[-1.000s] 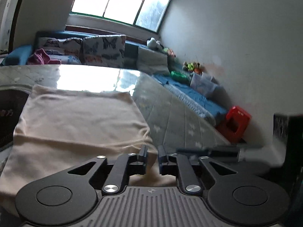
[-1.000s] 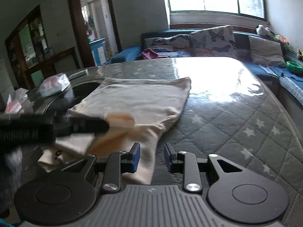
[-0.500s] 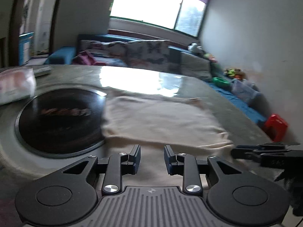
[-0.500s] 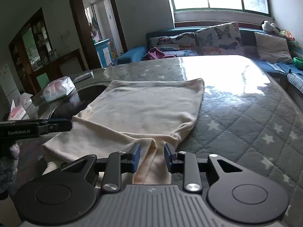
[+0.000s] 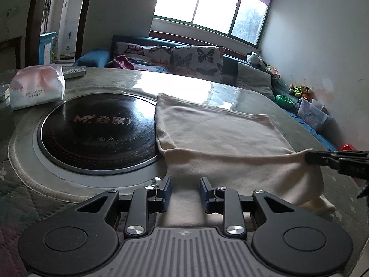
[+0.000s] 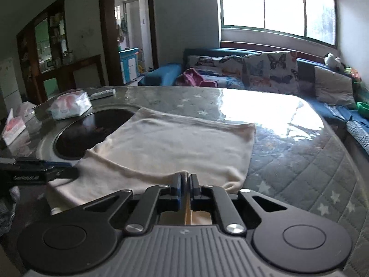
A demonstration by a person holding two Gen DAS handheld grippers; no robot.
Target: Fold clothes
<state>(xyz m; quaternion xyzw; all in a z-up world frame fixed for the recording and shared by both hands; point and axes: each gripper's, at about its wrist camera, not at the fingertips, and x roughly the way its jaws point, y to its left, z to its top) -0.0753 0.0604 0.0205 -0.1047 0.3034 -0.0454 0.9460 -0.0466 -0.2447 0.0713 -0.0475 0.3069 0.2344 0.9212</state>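
A cream garment (image 5: 221,138) lies partly folded on the table, its near part doubled over; it also shows in the right wrist view (image 6: 175,145). My left gripper (image 5: 184,190) is open, its fingers either side of the garment's near edge, holding nothing. My right gripper (image 6: 186,181) is shut on a fold of the cream garment at its near right corner. In the left wrist view the right gripper (image 5: 311,157) pinches the cloth's right edge. In the right wrist view the left gripper (image 6: 69,172) sits at the cloth's left edge.
A round black induction hob (image 5: 99,127) is set in the table left of the garment. A tissue pack (image 5: 37,87) and a remote (image 5: 73,72) lie at the far left. A sofa with butterfly cushions (image 6: 269,71) stands behind the quilted table cover (image 6: 299,161).
My right gripper has closed on the garment's near right fold. My left gripper has swung left, opened, and now straddles the near left edge.
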